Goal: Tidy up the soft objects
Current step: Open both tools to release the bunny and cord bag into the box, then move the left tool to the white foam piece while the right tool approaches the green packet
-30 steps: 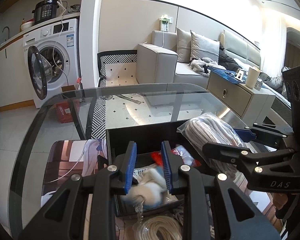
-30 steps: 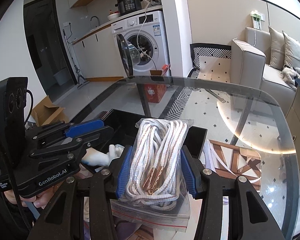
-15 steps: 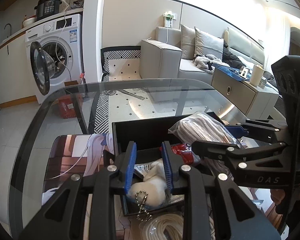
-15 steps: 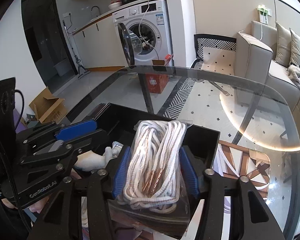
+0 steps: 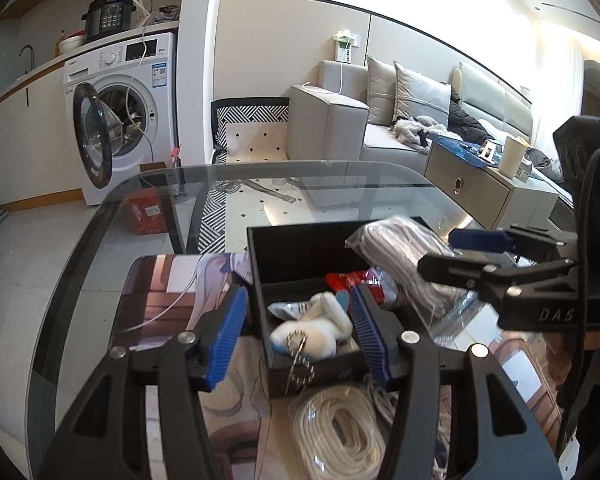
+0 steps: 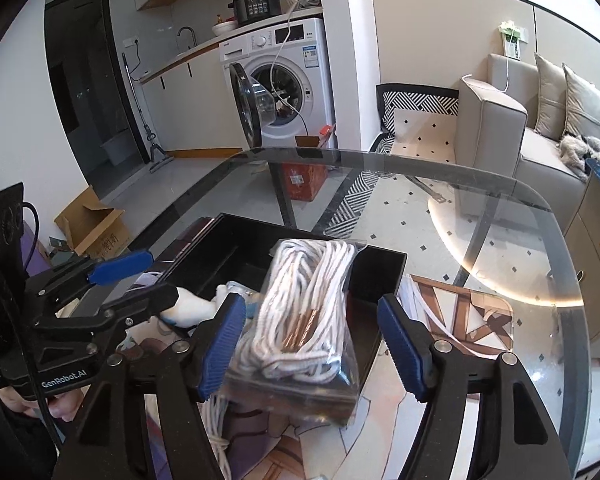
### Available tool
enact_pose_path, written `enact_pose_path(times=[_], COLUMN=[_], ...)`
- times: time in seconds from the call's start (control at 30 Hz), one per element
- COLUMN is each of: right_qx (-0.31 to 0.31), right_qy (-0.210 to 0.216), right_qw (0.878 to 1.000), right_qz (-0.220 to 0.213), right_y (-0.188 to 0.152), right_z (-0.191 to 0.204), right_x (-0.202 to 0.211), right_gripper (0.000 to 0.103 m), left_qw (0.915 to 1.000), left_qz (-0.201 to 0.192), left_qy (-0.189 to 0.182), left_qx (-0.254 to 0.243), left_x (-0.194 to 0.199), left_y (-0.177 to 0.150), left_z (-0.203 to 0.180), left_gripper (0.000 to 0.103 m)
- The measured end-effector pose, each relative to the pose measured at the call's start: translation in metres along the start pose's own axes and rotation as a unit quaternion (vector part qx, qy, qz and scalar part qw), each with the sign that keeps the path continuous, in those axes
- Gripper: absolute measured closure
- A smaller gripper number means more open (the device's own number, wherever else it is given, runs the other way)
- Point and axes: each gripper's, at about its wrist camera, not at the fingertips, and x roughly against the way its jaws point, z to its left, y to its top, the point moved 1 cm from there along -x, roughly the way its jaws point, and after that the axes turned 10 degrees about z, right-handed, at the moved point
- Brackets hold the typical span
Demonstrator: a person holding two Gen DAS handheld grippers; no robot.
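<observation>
Grippers are numbering two, both with their blue-padded fingers standing apart and gripping nothing. One black bin (image 5: pixel 260 264) is sitting on the glass worktop (image 5: pixel 340 184), and within it are lying one white plush toy (image 5: pixel 312 330), one red packet (image 5: pixel 346 280) and one clear bag of white rope (image 6: pixel 308 312). One loose coil of white cord (image 5: pixel 336 432) is resting on the worktop just before the bin's near wall. The left gripper (image 5: pixel 300 334) is hovering with its fingers straddling the near corner of the bin, the plush toy lying between them without either pad touching it; its bead chain is hanging over the bin's near wall. The right gripper (image 6: pixel 312 344) is flanking the bag of rope, clear gaps showing on both sides. The bag's long axis is running away from the right gripper toward the bin's far wall, its near end overhanging the bin's rim.
</observation>
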Motion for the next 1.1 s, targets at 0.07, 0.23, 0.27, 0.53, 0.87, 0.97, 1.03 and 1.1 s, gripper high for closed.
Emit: enact_pose_path(times=[0.07, 0.23, 0.27, 0.53, 0.87, 0.97, 1.03, 1.1], right_qx=[0.001, -0.009, -0.009, -0.017, -0.022, -0.019, -0.018, -0.017], right_qy=[-0.003, -0.005, -0.006, -0.015, -0.016, -0.017, -0.018, -0.019], right_qw=[1.000, 1.000, 1.000, 0.999, 1.000, 1.000, 1.000, 1.000], right_qz=[-0.005, -0.023, -0.028, -0.033, -0.009, 0.001, 0.006, 0.011], right_y=[-0.004, -0.020, -0.025, -0.060, -0.101, -0.111, -0.115, -0.120], right_z=[0.002, 0.004, 0.004, 0.003, 0.000, -0.001, -0.001, -0.001], right_x=[0.007, 0.031, 0.035, 0.059, 0.062, 0.061, 0.060, 0.058], right_gripper=[0.022, 0.003, 0.002, 0.001, 0.001, 0.001, 0.001, 0.001], left_qw=[1.0000, 0.9999, 0.9998, 0.9997, 0.9998, 1.0000, 1.0000, 0.9999], left_qz=[0.002, -0.011, -0.015, -0.024, -0.017, -0.008, -0.002, 0.004], left_qy=[0.003, 0.003, 0.000, 0.002, 0.008, 0.000, -0.004, -0.007], left_qx=[-0.003, 0.006, 0.008, -0.005, -0.007, 0.000, 0.003, 0.006], left_x=[0.004, 0.019, 0.023, 0.048, 0.065, 0.068, 0.069, 0.069], left_y=[-0.005, -0.018, -0.020, -0.041, -0.069, -0.079, -0.085, -0.093], left_z=[0.000, 0.001, 0.001, -0.004, -0.007, -0.004, -0.002, 0.000], left_gripper=[0.046, 0.010, 0.009, 0.000, 0.000, 0.000, 0.000, 0.000])
